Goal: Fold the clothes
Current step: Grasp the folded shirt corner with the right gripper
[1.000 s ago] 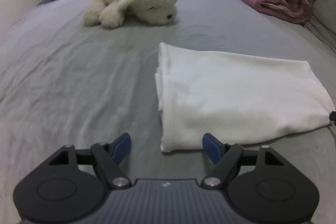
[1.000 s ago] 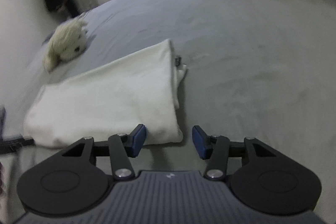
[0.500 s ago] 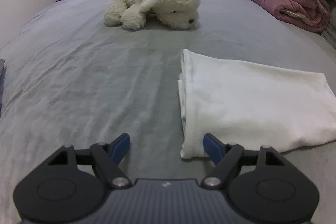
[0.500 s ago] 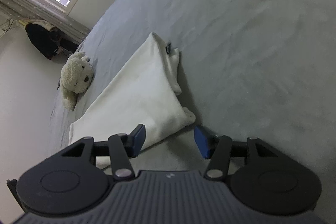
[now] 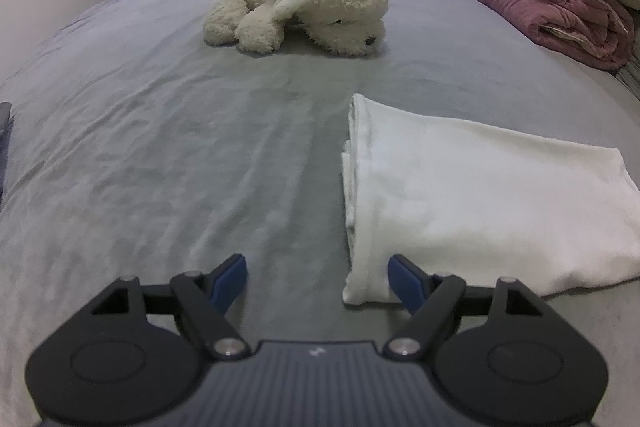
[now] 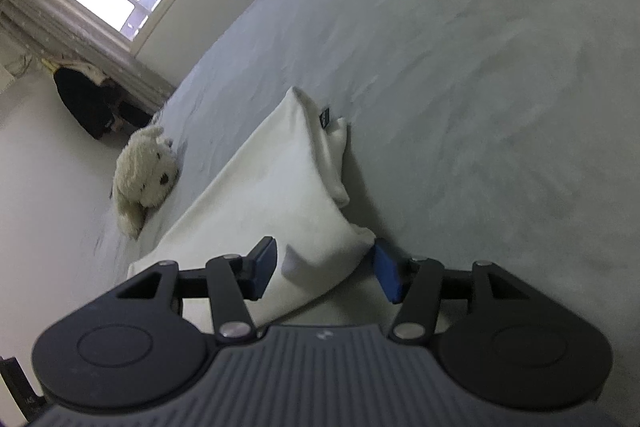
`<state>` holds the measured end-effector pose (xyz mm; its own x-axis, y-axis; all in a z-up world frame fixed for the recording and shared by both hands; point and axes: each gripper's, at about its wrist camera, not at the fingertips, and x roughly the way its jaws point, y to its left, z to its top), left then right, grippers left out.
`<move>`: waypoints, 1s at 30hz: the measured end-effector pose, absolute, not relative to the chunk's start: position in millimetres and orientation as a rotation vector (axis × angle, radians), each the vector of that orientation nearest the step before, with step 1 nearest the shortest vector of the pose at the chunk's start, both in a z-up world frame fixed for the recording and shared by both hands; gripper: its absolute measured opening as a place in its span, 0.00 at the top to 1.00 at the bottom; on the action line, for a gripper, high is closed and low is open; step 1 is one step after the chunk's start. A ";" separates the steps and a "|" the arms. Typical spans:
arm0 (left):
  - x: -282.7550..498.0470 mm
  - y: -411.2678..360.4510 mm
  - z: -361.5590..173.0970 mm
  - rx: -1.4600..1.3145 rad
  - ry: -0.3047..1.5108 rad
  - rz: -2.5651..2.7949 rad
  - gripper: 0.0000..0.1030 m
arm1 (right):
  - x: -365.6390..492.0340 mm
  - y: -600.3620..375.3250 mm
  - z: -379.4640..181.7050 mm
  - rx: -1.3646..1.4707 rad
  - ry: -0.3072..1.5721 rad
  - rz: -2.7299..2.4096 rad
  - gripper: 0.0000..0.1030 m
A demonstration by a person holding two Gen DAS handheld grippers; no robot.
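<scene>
White garment [image 5: 480, 203], already folded into a long flat band, lying on the grey bed [image 5: 180, 155], well short of the plush dog [image 5: 304, 11] and the heap of quilts [image 5: 560, 7] at the far corner. Small dark label [image 6: 325, 117] showing at its far right-hand corner in the right wrist view.

Left gripper [image 5: 316, 277] open wide, low over the bed at the garment's left end; near corner of the cloth just inside the right-hand blue pad [image 5: 404, 279], apparently not pinched. Other pad over bare sheet.

Right gripper [image 6: 326, 267] rolled to one side, open about halfway, with the opposite near corner of the garment between the pads [image 6: 264, 263]; cloth bunched there and seemingly close to or brushing the pad on the right, but no squeeze visible. Not gripping as far as can be told.

Step in hand, judging by the layout: lining up both ends for another fold, probably bringing one short end over to the other to halve the band.

Next move likely calls for: sliding each lower pad under all layers of its corner, closing firmly enough to catch the whole stack, then lifting both ends together. Risk of catching only the top layer and letting the earlier fold fall open.
</scene>
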<state>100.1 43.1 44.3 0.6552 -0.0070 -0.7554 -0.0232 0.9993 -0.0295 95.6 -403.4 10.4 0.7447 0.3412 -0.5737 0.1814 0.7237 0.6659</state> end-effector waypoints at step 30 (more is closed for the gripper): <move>102.0 41.5 42.5 -0.027 0.857 0.026 0.21 | 92.3 -406.7 -2.5 0.939 0.616 0.093 0.53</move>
<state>102.0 41.5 42.5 0.6541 0.0126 -0.7563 -0.0340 0.9993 -0.0128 92.3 -406.7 -2.5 0.8256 0.3345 -0.4544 0.1853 0.5999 0.7783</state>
